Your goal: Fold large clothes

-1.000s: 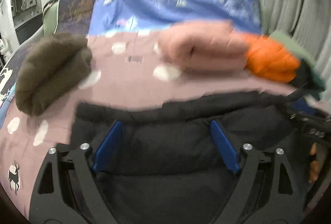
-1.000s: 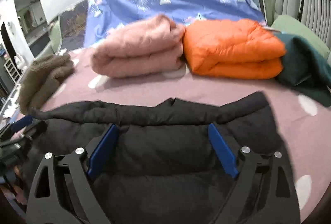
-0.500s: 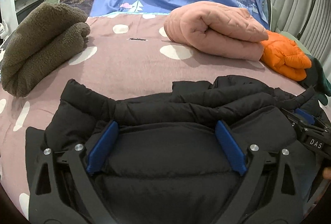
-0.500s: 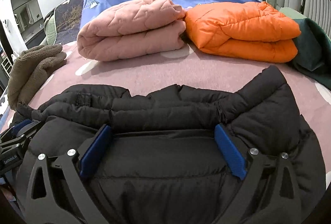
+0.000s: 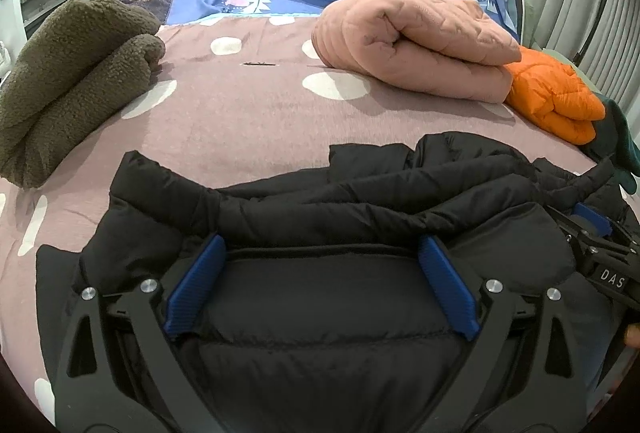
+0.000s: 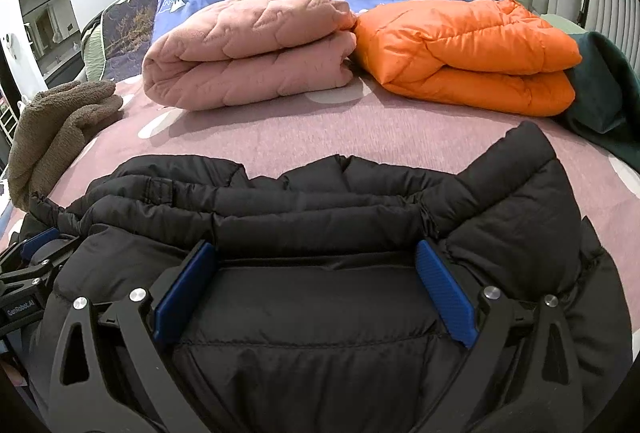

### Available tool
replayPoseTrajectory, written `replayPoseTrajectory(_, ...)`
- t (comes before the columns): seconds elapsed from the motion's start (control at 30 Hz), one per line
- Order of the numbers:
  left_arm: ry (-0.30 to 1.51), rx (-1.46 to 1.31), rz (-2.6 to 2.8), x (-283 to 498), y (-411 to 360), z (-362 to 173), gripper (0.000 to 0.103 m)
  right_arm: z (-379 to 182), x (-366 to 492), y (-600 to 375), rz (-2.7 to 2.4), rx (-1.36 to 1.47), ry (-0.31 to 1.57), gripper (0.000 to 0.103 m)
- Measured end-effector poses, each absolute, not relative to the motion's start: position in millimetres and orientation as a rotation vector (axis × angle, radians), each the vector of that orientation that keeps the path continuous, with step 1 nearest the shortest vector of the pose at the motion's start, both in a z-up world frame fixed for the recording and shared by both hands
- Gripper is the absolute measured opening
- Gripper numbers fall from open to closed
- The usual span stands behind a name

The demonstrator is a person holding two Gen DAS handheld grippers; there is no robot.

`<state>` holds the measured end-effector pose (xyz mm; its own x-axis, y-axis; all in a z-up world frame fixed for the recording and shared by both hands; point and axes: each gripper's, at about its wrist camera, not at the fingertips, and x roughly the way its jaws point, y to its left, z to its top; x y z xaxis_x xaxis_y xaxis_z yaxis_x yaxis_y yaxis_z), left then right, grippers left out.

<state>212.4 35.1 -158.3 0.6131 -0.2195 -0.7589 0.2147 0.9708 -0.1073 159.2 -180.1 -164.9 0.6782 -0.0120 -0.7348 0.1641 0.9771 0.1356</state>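
Black jacket (image 5: 320, 297) far edge now bunched into rolled folds; both tools pushed forward, nearer folded stacks.

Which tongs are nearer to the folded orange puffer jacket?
Right. The right tongs face the folded orange puffer jacket across the bed; the left tongs sit further left, with the jacket off to their far right.

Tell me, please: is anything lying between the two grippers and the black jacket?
Nothing visible. The left gripper and right gripper are both open directly over the black jacket. The folded pink and orange jackets lie farther back on the bed.
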Motion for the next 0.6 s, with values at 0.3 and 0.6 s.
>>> replayPoseTrajectory(0.3, 0.883, 0.005, -0.244, 213, 32, -159, 0.099, -165, 162, -176, -0.122, 0.162, 0.833, 0.100)
replayPoseTrajectory(0.6, 0.824, -0.076, -0.340, 185, 30, -120, 0.090, -136, 129, -165, -0.117, 0.172, 0.800, 0.100)
